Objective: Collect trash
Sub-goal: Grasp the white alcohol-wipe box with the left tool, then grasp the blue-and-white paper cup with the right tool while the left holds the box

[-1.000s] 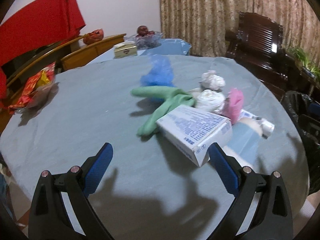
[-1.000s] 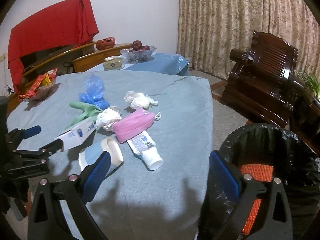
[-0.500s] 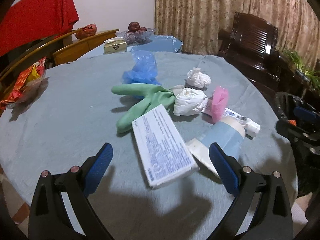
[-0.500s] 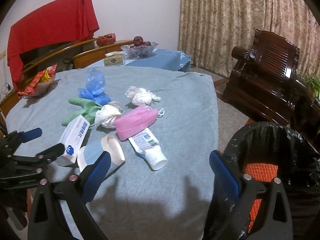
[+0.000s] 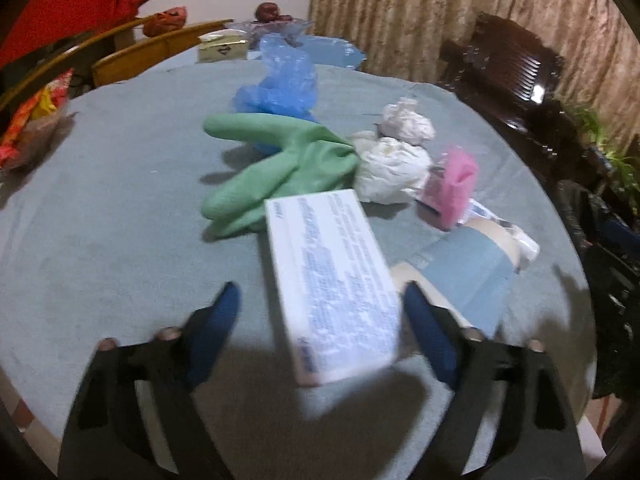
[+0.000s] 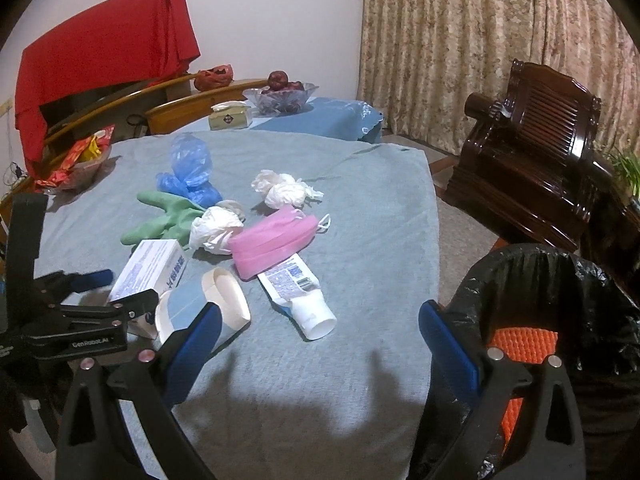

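The left claw was closing around the box, not squeezing it yet, and the box could slip sideways if one pad hit first.

A red cloth hangs over furniture by the white wall. A glass fruit bowl and a tissue box stand on the far blue-covered table. A snack bowl sits at the grey tablecloth's left edge. A dark wooden armchair stands before patterned curtains.
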Demonstrator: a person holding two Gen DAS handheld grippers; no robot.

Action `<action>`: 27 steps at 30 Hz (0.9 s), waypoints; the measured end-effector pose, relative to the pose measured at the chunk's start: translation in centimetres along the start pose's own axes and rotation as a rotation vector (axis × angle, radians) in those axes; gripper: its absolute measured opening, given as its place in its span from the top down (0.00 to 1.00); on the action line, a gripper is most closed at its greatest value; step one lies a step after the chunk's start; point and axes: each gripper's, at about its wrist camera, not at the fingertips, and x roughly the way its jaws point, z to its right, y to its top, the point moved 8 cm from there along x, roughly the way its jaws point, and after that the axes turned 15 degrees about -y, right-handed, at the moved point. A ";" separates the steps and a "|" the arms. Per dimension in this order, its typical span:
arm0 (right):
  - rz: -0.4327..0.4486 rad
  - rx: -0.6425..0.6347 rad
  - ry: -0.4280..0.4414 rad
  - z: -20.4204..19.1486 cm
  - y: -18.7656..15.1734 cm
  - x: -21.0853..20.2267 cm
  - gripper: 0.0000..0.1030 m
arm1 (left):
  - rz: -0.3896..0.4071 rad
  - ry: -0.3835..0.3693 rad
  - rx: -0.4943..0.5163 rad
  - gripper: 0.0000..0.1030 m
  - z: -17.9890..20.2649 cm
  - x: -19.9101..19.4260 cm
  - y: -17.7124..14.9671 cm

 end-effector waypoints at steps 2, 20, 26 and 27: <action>-0.002 -0.003 0.003 -0.2 -0.2 0.0 0.06 | 0.002 -0.020 0.022 0.41 0.7 0.1 0.0; -0.003 -0.015 0.012 -1.3 -0.3 -0.2 0.06 | -0.054 0.010 0.022 0.34 0.1 0.7 -1.3; -0.005 -0.018 0.023 -1.4 -0.4 -0.1 0.06 | -0.022 0.001 0.034 0.43 0.3 -0.3 -1.0; -0.004 -0.022 0.029 -1.7 -0.4 0.0 0.06 | -0.014 0.002 0.042 0.44 0.4 -0.8 -0.9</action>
